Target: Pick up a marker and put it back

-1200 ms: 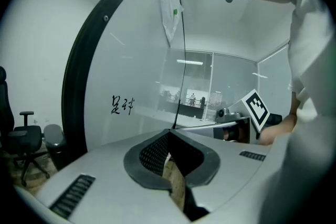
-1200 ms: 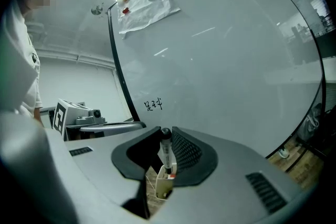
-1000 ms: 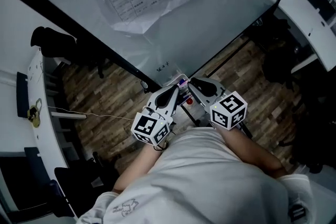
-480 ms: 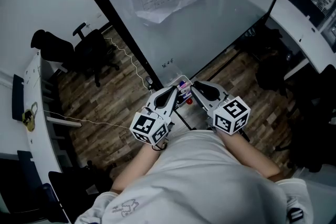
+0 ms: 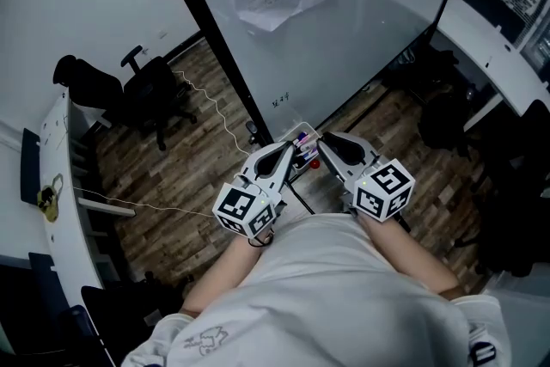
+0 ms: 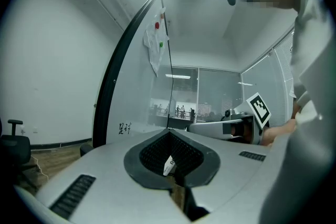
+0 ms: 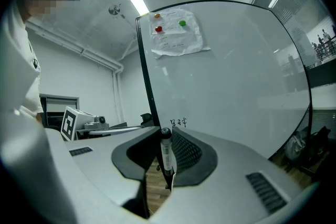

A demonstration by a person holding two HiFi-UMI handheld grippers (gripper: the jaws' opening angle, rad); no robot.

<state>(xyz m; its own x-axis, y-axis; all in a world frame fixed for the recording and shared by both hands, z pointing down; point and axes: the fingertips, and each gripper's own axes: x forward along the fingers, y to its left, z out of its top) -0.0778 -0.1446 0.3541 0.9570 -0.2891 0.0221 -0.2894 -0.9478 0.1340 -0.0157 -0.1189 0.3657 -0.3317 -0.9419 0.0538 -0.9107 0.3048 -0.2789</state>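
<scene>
Head view: my L hand-held gripper (image 5: 290,155) & R hand-held gripper (image 5: 322,149) sit tips nearly touching, at the foot of the whiteboard (image 5: 369,30).
Left gripper view: L jaws drawn together, small white printed bit (image 6: 169,165) betw. the pads; can't identify it.
Right gripper view: R jaws clamped on the marker (image 7: 166,157), upright, dark end up, whiteboard behind.

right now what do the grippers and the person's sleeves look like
The left gripper and right gripper have matching light grey shells that taper to black ribbed pads, with slotted vents. Each carries a white cube with black square markers at its rear. The person wears a pale short-sleeved t-shirt with a small print by the left sleeve.
</scene>
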